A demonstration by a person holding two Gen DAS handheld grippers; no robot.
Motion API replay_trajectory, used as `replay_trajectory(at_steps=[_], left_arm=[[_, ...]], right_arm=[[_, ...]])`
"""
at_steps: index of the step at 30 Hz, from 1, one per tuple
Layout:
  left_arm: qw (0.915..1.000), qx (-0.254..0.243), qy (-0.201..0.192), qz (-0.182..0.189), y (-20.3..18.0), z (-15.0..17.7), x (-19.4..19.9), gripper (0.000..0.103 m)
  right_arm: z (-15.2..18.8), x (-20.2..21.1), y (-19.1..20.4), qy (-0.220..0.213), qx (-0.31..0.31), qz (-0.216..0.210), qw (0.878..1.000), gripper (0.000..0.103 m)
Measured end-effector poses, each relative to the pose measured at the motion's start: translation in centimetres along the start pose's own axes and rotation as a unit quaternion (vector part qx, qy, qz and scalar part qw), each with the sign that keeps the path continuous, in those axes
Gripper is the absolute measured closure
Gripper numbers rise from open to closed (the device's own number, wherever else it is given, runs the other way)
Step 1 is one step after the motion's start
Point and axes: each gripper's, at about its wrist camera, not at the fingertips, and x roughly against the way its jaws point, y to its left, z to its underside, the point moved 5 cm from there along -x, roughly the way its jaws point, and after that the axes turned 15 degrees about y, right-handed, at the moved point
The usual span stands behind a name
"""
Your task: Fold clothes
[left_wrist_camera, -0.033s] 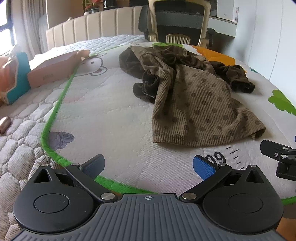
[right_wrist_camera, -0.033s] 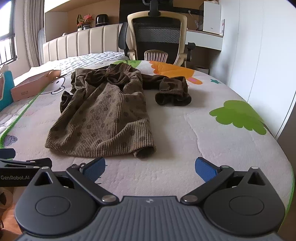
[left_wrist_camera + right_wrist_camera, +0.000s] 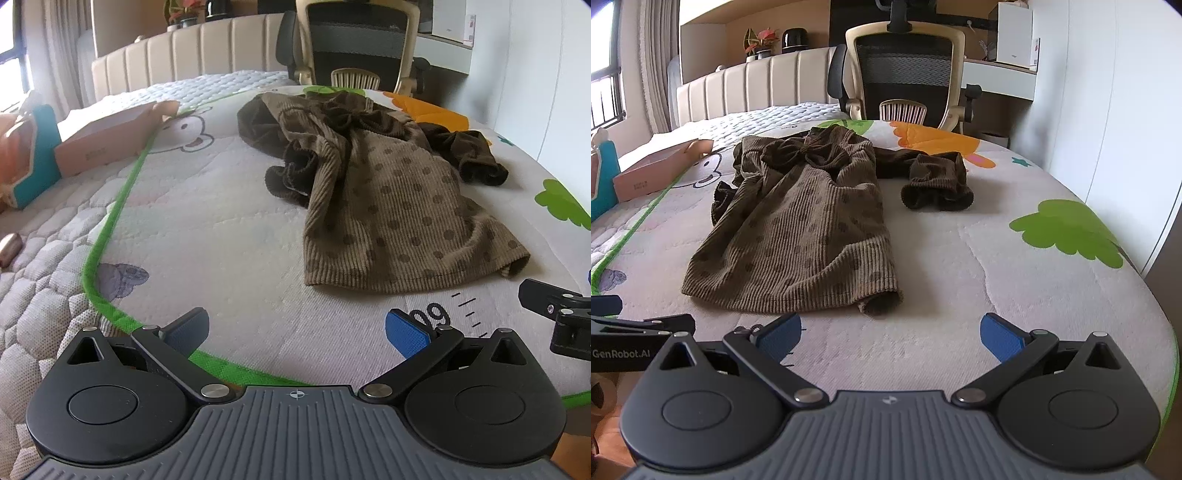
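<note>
Honestly, nothing was folded yet. The top (image 3: 798, 236) lay rumpled on the mat (image 3: 1015, 266) that covered the bed, its hem toward me, the neck and bow bunched at the far end. One dark sleeve trailed off to the right and ended in a crumpled cuff (image 3: 938, 184); the other was balled up at the left edge. My left tool (image 3: 295, 328) was spread wide with nothing between its pads, just short of the hem. My right tool (image 3: 890, 332) was likewise wide apart and empty, near the hem's right corner. By my reckoning all the work remained: smooth the body flat, draw out both sleeves, fold them in, then fold the top.
</note>
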Motion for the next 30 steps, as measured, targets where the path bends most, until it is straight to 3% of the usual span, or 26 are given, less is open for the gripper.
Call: replay_trajectory(at_steps=[5, 11, 30], left_arm=[[0.9998, 0.002, -0.019, 0.0, 0.0, 0.1, 0.7, 0.0], [0.9999, 0.005, -0.012, 0.01, 0.0, -0.1, 1.2, 0.0], [0.9995, 0.02, -0.009, 0.023, 1.1, -0.3, 1.7, 0.0]], right_arm=[[-0.7, 0.9, 0.2, -0.011, 0.016, 0.015, 1.0, 0.0], [-0.6, 1.3, -0.6, -0.016, -0.002, 0.002, 1.0, 0.0], [-0.6, 2.4, -0.4, -0.029, -0.006, 0.015, 0.999, 0.0]])
